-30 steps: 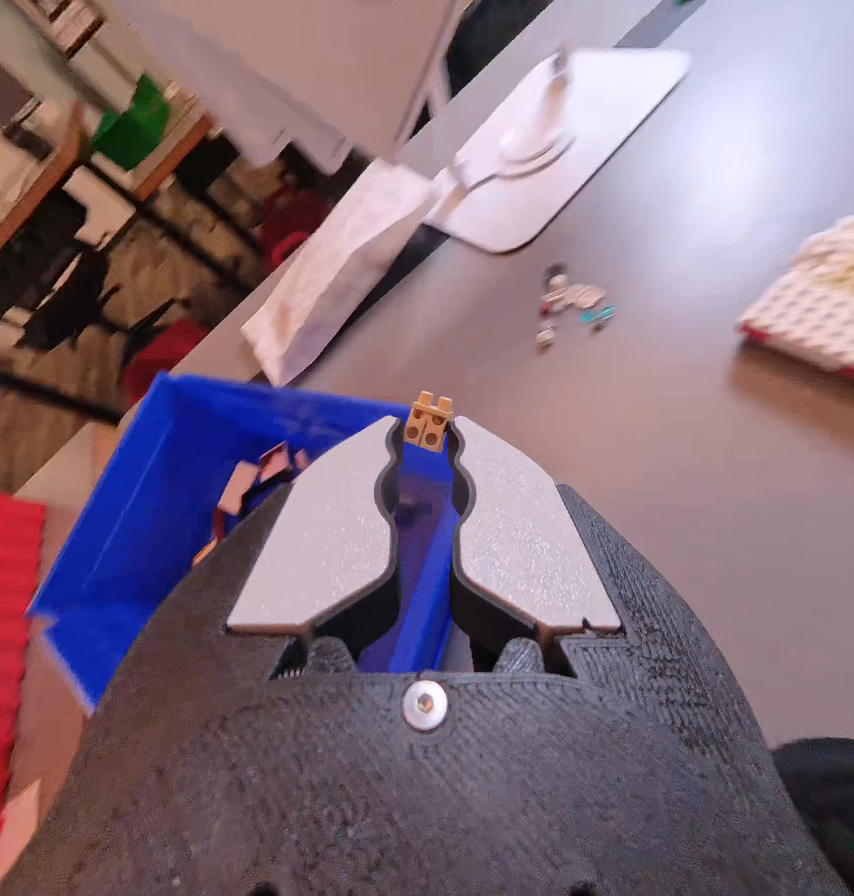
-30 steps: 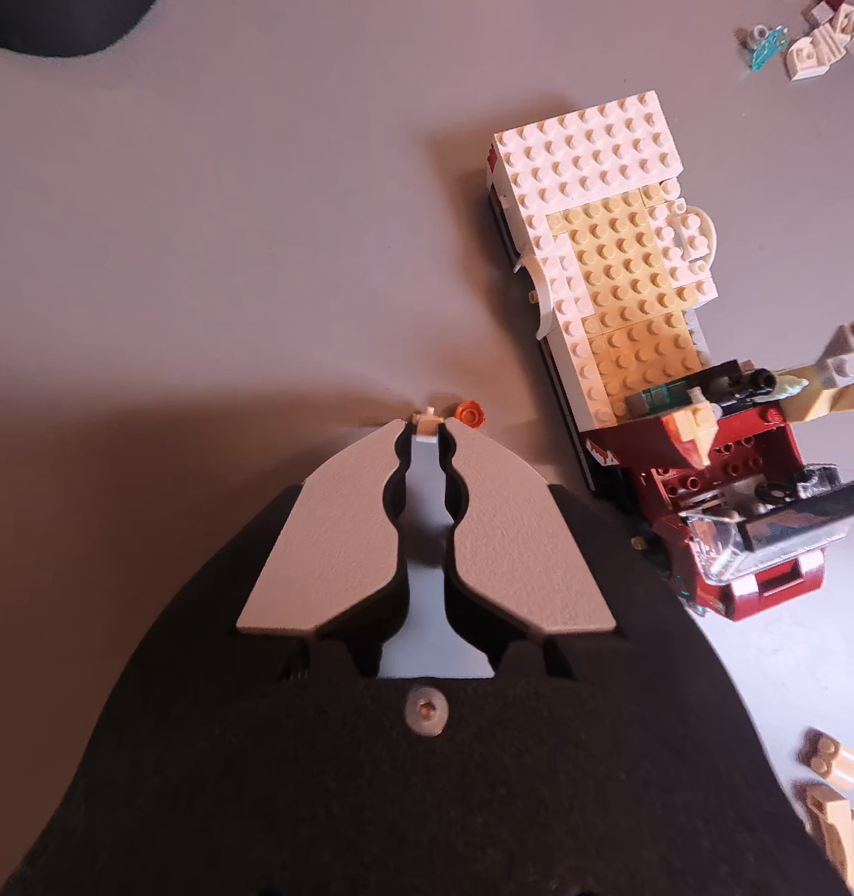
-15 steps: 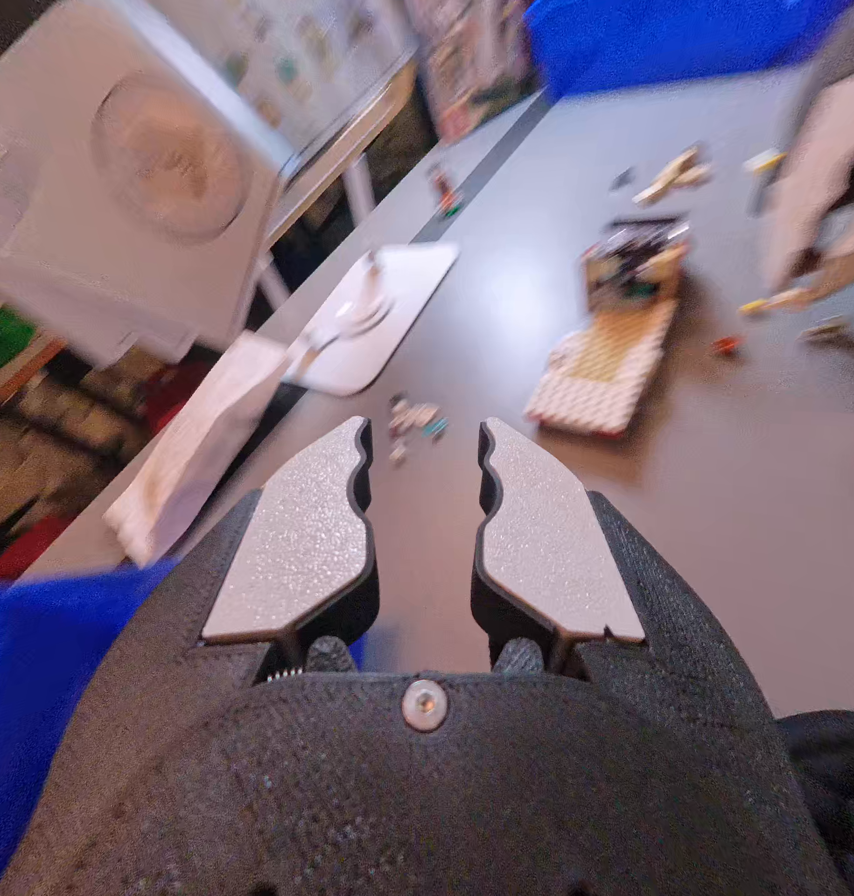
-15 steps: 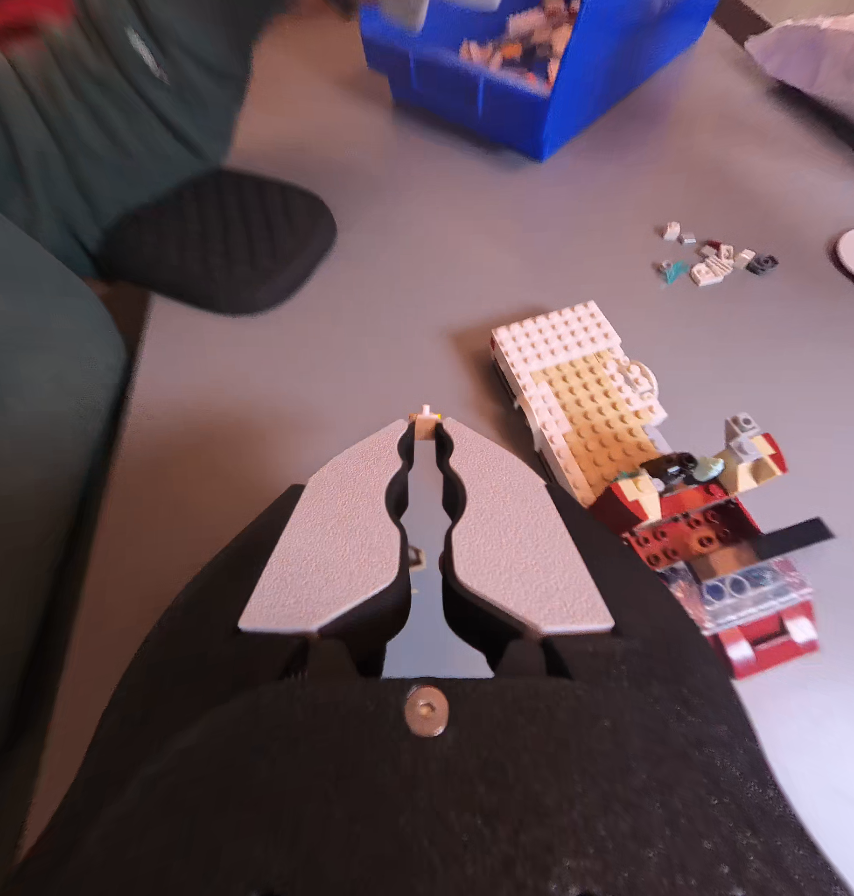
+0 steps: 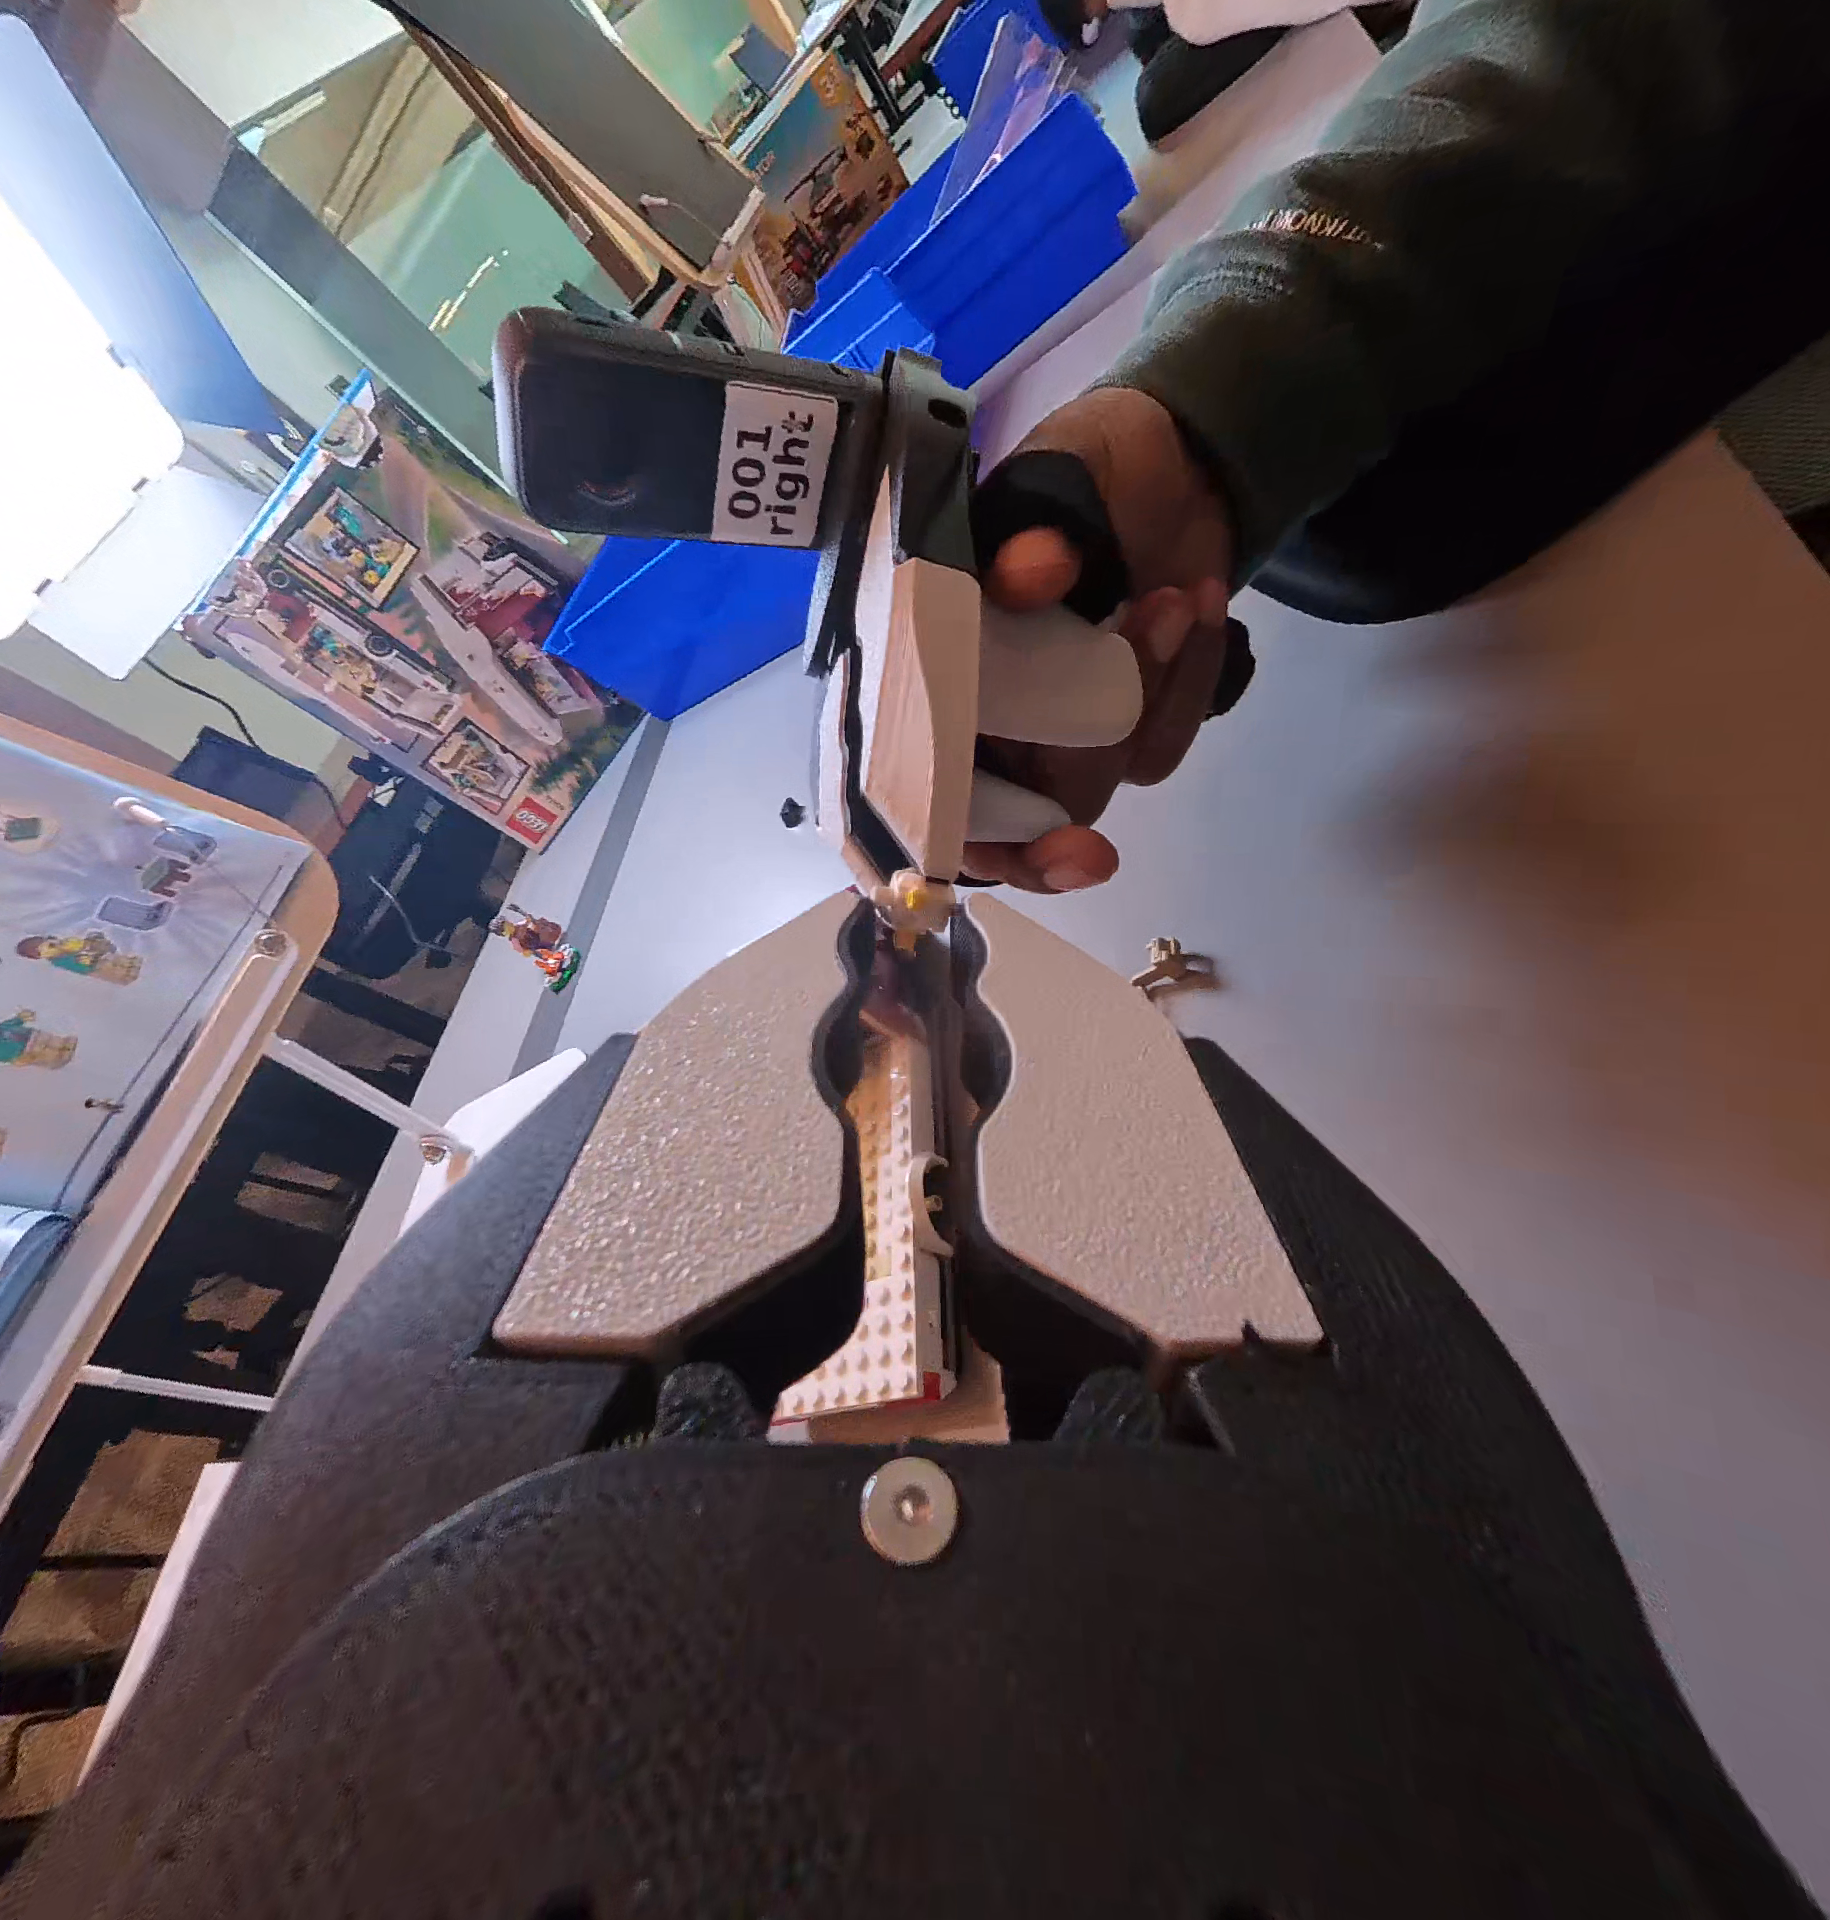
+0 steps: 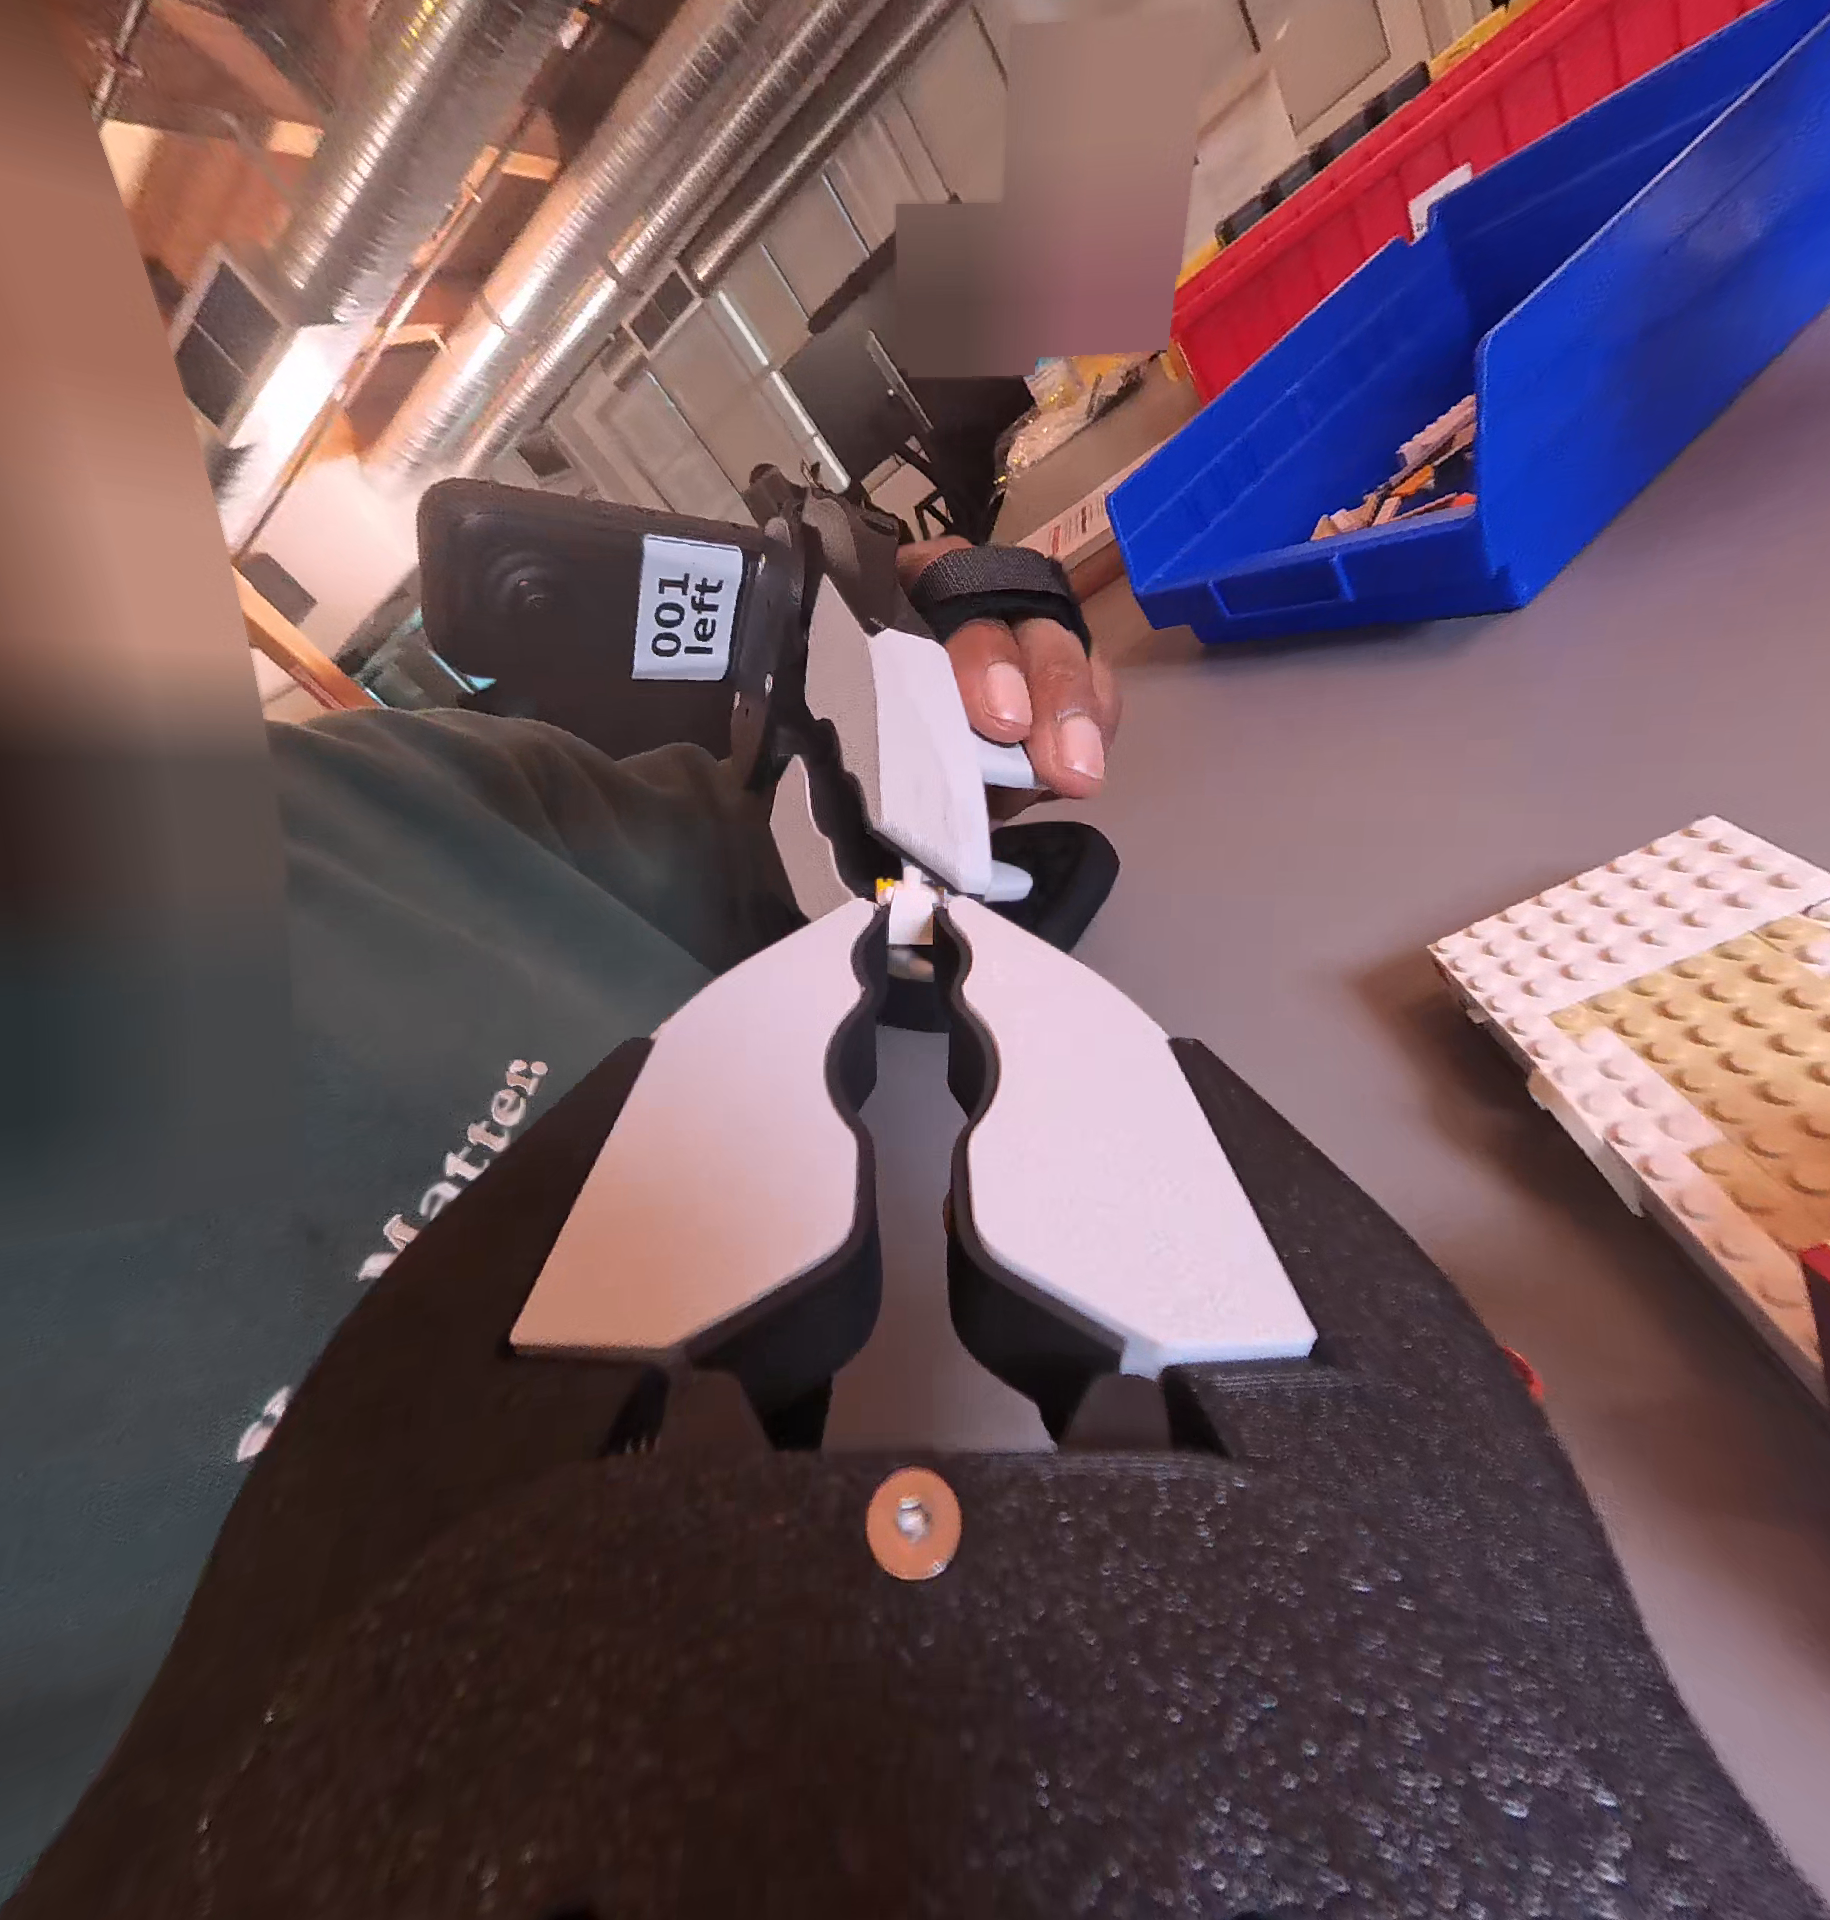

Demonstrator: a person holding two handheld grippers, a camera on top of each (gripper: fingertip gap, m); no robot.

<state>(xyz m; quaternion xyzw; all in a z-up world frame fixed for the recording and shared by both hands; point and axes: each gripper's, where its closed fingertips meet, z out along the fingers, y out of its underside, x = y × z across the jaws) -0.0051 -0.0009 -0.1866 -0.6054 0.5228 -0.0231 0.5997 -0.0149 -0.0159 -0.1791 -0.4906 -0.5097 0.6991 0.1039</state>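
Meeting tip to tip above the grey counter (image 6: pixel 1410 727), the two hand-held grippers share one small white and tan brick piece (image 6: pixel 909 914). The right hand-held gripper (image 6: pixel 911 920) pinches it between its closed tips. The left hand-held gripper (image 5: pixel 906 914) is closed on the same piece. A studded white and tan plate (image 6: pixel 1669 1018) lies nearby, a blue bin (image 6: pixel 1410 540) beyond.

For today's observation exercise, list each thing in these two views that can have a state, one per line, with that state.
Left gripper: closed on the small toy piece.
Right gripper: closed on the same piece, tip to tip with the left.
Small toy piece: pinched between both, off the table.
Blue bin: open, loose bricks inside.
Studded plate build: lying flat on the table.
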